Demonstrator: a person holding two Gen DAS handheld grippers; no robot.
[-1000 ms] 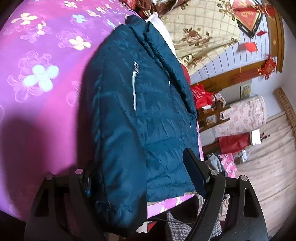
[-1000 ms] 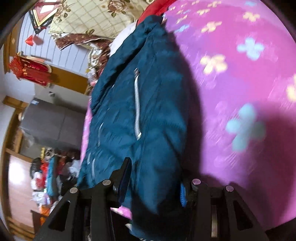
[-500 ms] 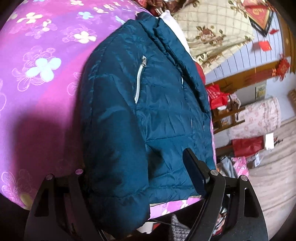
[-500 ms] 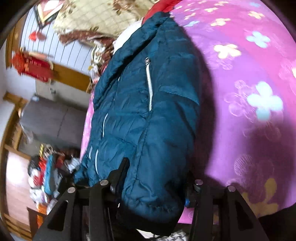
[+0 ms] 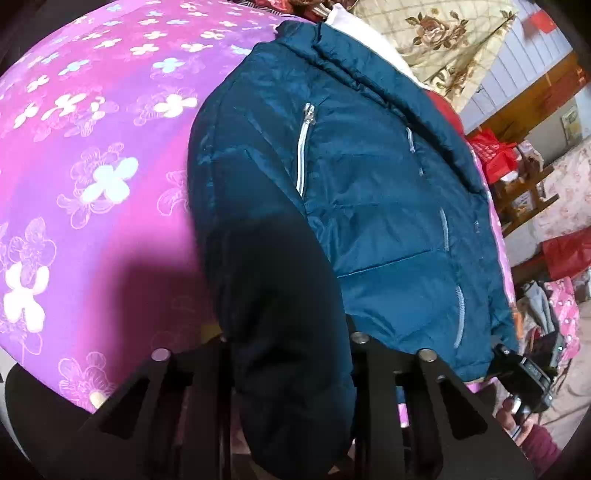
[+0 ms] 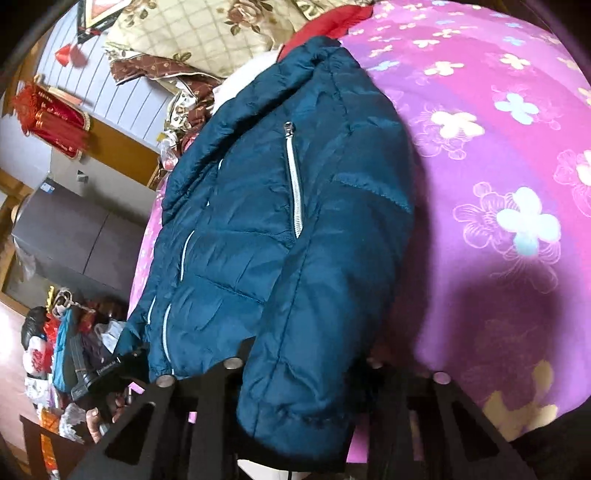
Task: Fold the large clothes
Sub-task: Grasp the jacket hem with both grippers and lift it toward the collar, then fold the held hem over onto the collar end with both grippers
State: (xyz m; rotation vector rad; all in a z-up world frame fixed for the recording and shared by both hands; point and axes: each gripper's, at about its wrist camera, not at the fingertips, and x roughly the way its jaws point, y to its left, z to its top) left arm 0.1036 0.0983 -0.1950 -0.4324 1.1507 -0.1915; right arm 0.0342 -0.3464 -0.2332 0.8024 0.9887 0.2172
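Magenta fabric with pale flower prints, the bedspread (image 5: 85,229) (image 6: 517,155), fills the 9 o'clock half of the left wrist view and the 3 o'clock half of the right wrist view. On it lies the dark teal puffer jacket (image 5: 369,206) (image 6: 258,221), front side up, collar toward 12 o'clock and hem toward 6 o'clock, with 1 white chest zipper (image 5: 303,147) (image 6: 293,184) visible in each view. At 12 o'clock behind the collar sits a cream floral quilt (image 5: 443,37) (image 6: 207,26). Each sleeve runs down to 6 o'clock. The left gripper (image 5: 291,343) has its 2 fingers closed in against the left sleeve (image 5: 280,314), pinching it. The right gripper (image 6: 303,365) likewise clamps the right sleeve (image 6: 306,350) near the cuff.
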